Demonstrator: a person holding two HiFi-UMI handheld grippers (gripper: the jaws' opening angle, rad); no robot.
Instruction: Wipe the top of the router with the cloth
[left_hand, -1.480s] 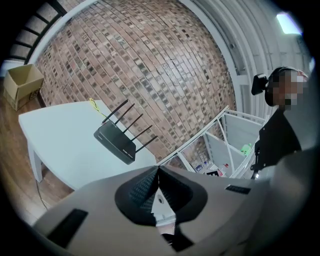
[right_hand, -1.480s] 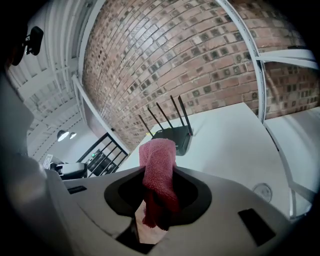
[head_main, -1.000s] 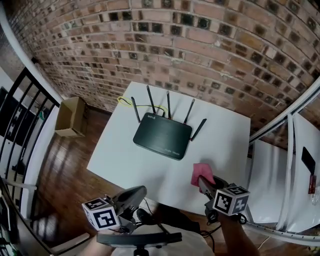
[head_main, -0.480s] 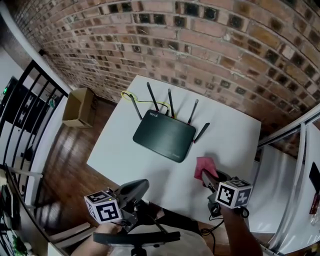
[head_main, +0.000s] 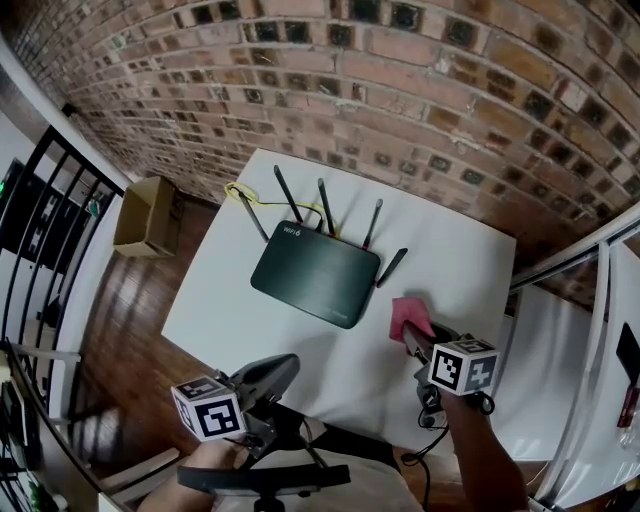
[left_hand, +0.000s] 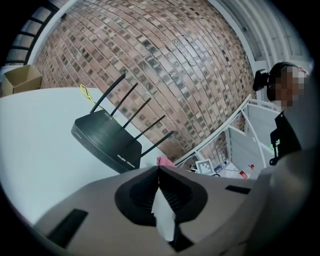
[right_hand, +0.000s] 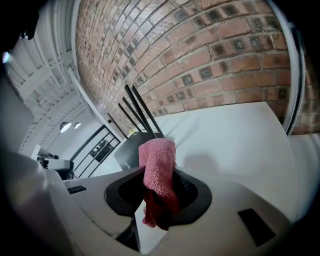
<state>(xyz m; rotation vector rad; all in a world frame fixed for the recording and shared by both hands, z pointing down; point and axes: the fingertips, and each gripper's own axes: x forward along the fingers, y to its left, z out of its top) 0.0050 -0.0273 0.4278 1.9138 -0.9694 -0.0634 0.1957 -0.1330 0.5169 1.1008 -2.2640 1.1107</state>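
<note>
Just beside the router (head_main: 313, 272), the right gripper (head_main: 412, 345) pinches the pink cloth (head_main: 408, 316), the left gripper (head_main: 272, 375) is closed and empty, and a cardboard box (head_main: 143, 217) sits on the floor (head_main: 130, 320).

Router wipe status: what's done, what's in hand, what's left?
Done: the pink cloth is picked up and clamped in the right tool. In hand: that tool holds it over the white table, just right of the router, with no contact on the router's top. Left: the whole wipe. The left tool is shut and empty, near the table's front edge.
</note>
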